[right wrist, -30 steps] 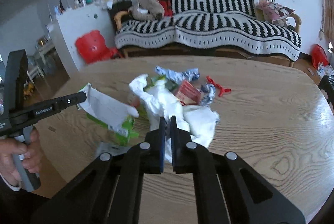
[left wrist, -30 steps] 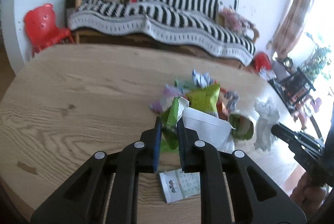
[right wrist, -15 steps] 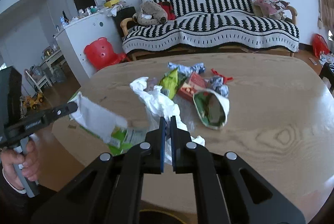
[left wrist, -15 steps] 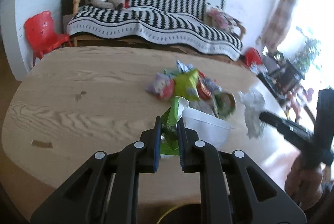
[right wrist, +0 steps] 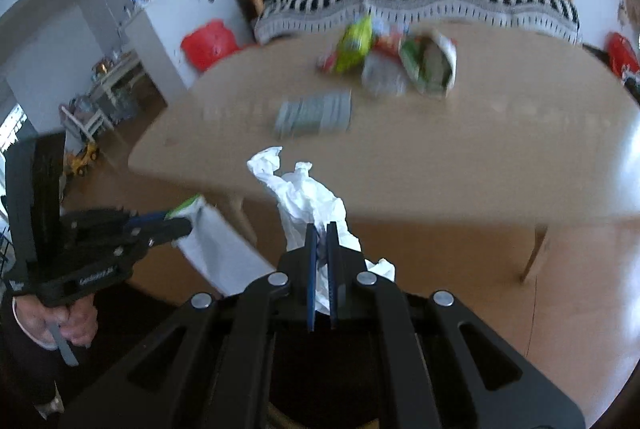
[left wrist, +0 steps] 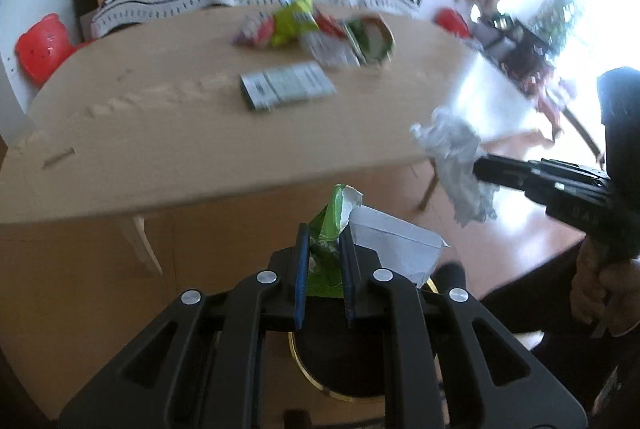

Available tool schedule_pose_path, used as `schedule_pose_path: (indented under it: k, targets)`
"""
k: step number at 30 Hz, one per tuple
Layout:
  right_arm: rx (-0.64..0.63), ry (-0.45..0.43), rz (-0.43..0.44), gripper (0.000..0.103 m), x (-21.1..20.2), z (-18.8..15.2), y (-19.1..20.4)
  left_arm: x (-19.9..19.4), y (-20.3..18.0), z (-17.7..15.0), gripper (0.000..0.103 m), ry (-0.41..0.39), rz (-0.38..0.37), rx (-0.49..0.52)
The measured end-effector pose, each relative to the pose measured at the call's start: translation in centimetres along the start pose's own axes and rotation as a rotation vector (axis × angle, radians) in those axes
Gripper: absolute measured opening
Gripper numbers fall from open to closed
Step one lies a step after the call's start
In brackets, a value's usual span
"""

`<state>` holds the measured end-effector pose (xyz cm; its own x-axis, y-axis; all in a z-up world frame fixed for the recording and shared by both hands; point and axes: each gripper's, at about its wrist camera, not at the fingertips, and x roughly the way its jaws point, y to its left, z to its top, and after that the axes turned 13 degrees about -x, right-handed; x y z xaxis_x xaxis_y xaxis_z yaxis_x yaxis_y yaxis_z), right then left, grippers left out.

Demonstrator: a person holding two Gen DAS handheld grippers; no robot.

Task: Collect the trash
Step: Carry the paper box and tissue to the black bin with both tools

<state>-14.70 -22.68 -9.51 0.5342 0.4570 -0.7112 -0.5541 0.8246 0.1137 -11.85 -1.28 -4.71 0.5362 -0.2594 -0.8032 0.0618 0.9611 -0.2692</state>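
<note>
left tool (left wrist: 324, 261): grips green wrapper (left wrist: 328, 225) | right tool (right wrist: 321, 261): grips white tissue (right wrist: 308, 197) | change: both now off tabletop (left wrist: 200, 133), over floor

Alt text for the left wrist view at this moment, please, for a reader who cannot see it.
The left hand-held gripper is shut on a green and white wrapper off the near edge of a wooden table, above a dark bin with a gold rim. At right, the right hand-held gripper holds crumpled white tissue; more wrappers lie on the table.
</note>
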Motion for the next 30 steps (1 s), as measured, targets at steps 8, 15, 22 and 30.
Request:
schedule_pose_path:
  k: [8,15,22,30]
  targets:
    - [0.065,0.250,0.038,0.006,3.4,-7.7,1.9,4.5,-1.2,-5.4,0.014,0.206,0.024,0.068]
    - [0.090,0.345,0.022,0.006,5.3,-9.1,2.1,6.1,-1.3,-6.3,0.014,0.252,0.036,0.080]
    - [0.102,0.351,0.021,0.006,5.1,-8.9,2.0,6.7,-1.5,-6.4,0.014,0.257,0.044,0.076]
    - [0.126,0.349,0.027,0.006,5.2,-8.3,1.0,6.9,-2.0,-6.8,0.016,0.268,0.040,0.098]
